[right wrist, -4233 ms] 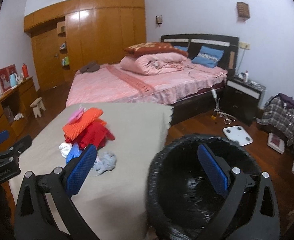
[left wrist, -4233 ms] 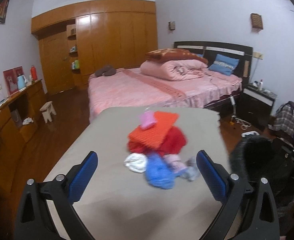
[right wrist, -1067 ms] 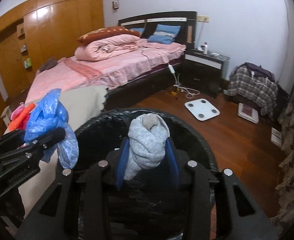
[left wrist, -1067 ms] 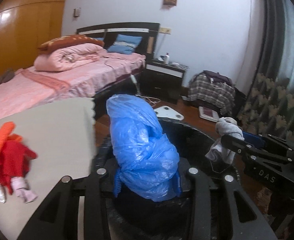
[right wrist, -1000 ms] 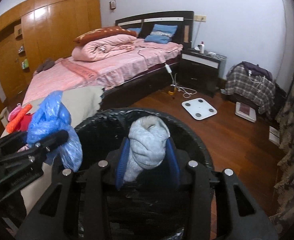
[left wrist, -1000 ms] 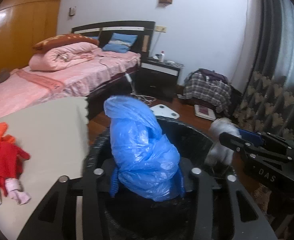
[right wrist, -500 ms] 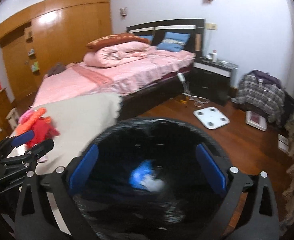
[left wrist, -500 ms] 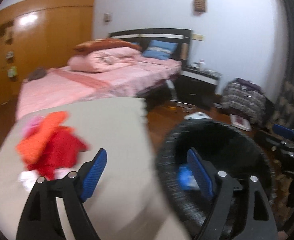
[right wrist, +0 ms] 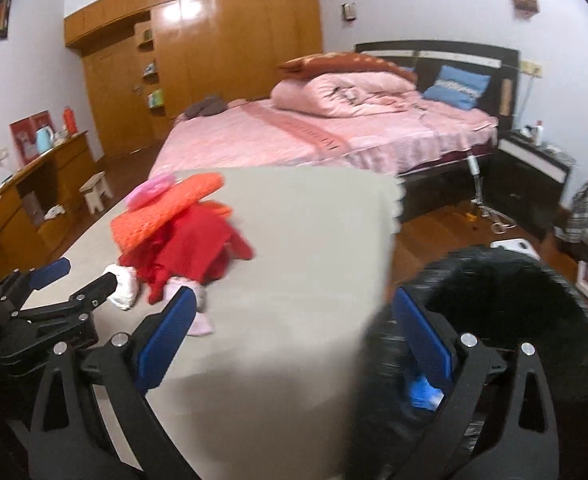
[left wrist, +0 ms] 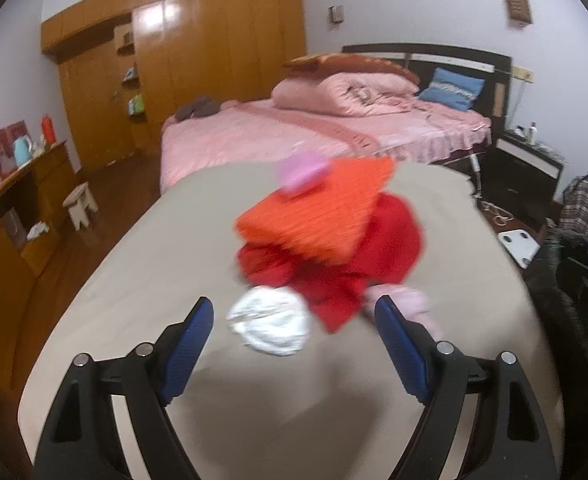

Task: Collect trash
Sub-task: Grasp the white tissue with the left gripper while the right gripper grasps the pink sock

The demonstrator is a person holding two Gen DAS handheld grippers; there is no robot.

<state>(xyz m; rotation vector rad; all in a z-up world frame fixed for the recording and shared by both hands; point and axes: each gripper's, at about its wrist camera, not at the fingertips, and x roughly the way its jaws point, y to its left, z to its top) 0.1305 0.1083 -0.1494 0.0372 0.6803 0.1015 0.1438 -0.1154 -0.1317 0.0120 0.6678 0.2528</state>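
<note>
1. Your left tool (left wrist: pixel 294 334) hung spread and empty; the white wad (left wrist: pixel 270 325) lay on the desk (left wrist: pixel 166 248), just ahead between its fingers.
2. Your right tool (right wrist: pixel 294 340), also spread and empty, sat farther right by the bin (right wrist: pixel 533 292); left was nearer.

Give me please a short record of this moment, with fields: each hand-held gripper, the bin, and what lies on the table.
left hand-held gripper: open, empty, pointing at the white wad
right hand-held gripper: open, empty, between the table and the bin
bin: black, lined, beside the table's right edge; a blue bag shows inside
table: beige cover
on the table: orange knit over red cloth, a pink item on top, a white wad, a pale pink piece
</note>
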